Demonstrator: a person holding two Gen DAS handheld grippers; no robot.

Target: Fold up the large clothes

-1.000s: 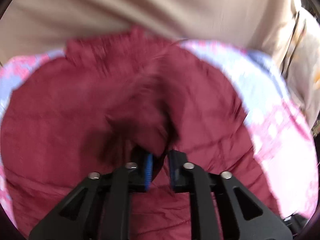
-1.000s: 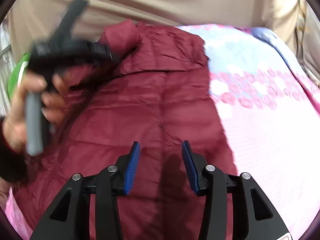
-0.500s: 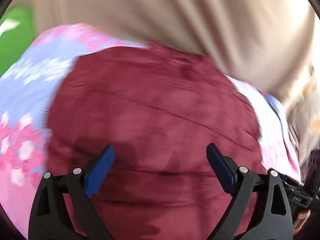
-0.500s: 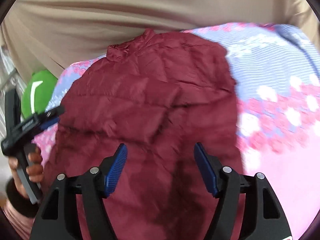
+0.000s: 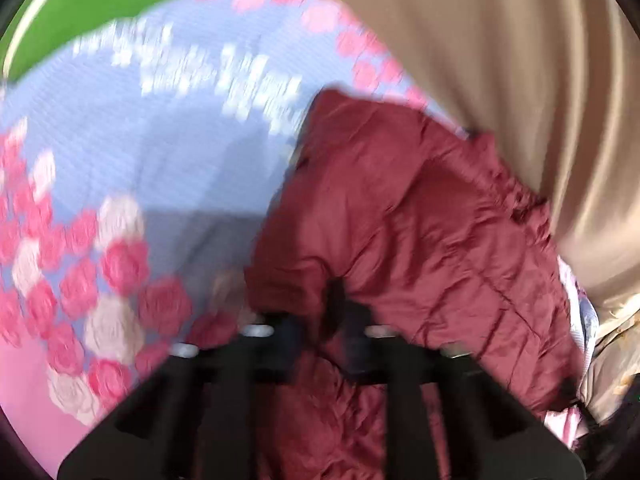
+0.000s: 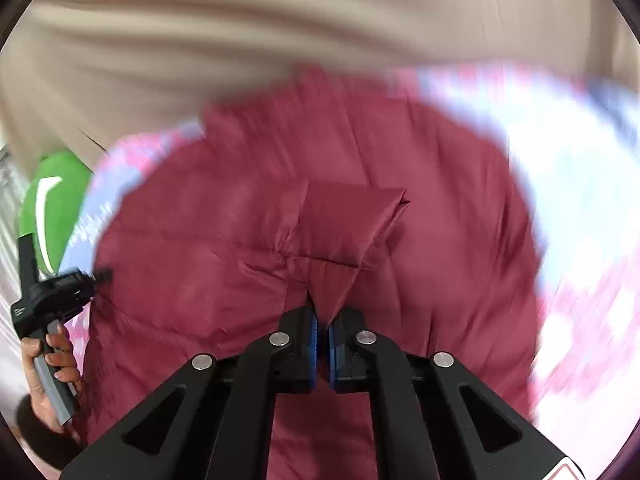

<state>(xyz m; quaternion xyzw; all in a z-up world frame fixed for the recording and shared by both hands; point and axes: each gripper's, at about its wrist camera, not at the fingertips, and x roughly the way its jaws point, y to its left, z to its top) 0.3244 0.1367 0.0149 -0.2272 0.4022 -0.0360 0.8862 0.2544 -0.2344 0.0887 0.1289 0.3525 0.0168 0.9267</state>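
Motion blur is smearing most of the left wrist view, so the left gripper [image 5: 326, 320] is showing only as dark shapes and its pads are hard to make out; the far end of the bed is running out of frame in both views. A beige curtain [image 6: 280, 32] is hanging behind the bed, and a green object [image 6: 52, 200] is sitting at the bed's far-left corner, partly hidden. The maroon puffer jacket [image 6: 320, 168] is lying spread on the flowered pink-and-blue bedsheet [image 5: 140, 152], covering the middle of the bed. The left gripper's jaws are closing, with a fold of the jacket's edge bunched between them. A hand [image 6: 52, 364] is gripping its handle at the jacket's left edge in the right wrist view. The right gripper [image 6: 323, 340] is pinching a raised flap of the jacket, its blue pads pressed almost together on the fabric.
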